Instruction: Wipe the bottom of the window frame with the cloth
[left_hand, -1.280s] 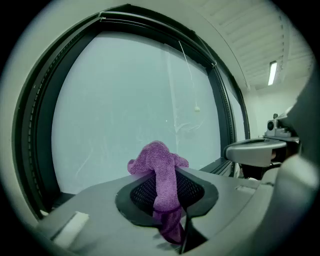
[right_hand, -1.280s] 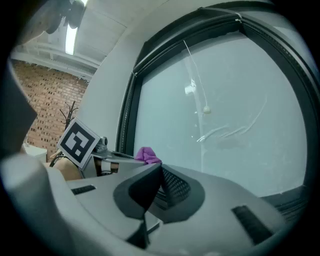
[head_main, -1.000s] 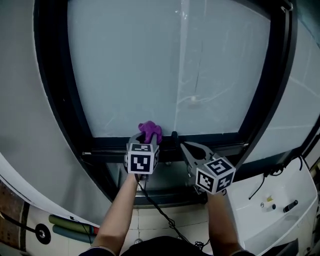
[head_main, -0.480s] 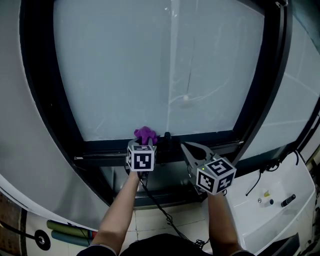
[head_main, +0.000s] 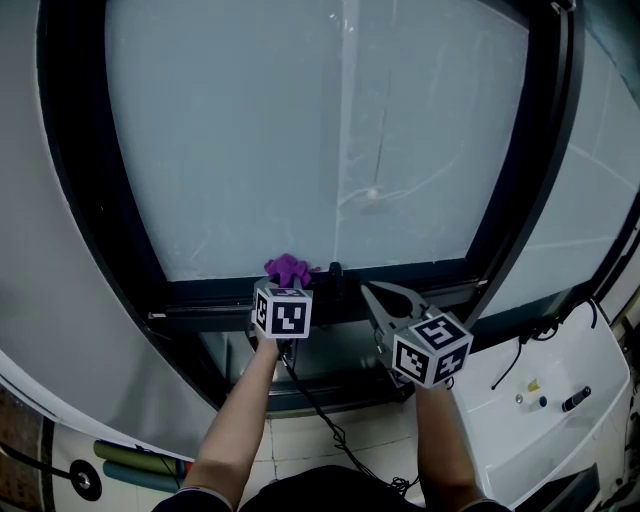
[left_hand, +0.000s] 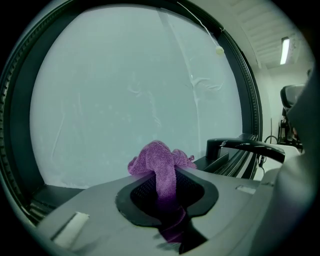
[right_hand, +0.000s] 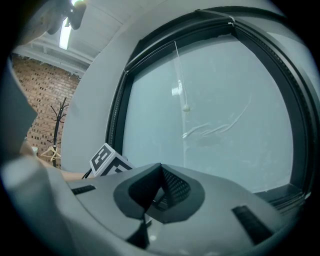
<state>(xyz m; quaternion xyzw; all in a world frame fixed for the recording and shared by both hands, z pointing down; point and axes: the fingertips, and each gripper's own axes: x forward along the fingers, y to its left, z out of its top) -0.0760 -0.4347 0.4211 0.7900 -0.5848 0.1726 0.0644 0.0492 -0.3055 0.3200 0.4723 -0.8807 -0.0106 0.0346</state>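
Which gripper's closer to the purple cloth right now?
Left. The left gripper is shut on the purple cloth at the window's bottom frame; the right gripper hangs off to its right, jaws together, not touching it.

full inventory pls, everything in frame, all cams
glass: 1, pale frosted, fills the window
window frame: 1, black, around the glass
cloth: 1, purple, at the frame's bottom rail
handle: 1, black, just right of the cloth
cord: 1, white with a bead, down the glass
cabinet: 1, white, lower right
tubes: 2, greenish, lower left
cable: 1, black, below the left gripper
coat stand: 1, dark, by a brick wall
left gripper: 1, grey, shut on the cloth
right gripper: 1, grey, shut, empty
forearms: 2, bare, bottom centre
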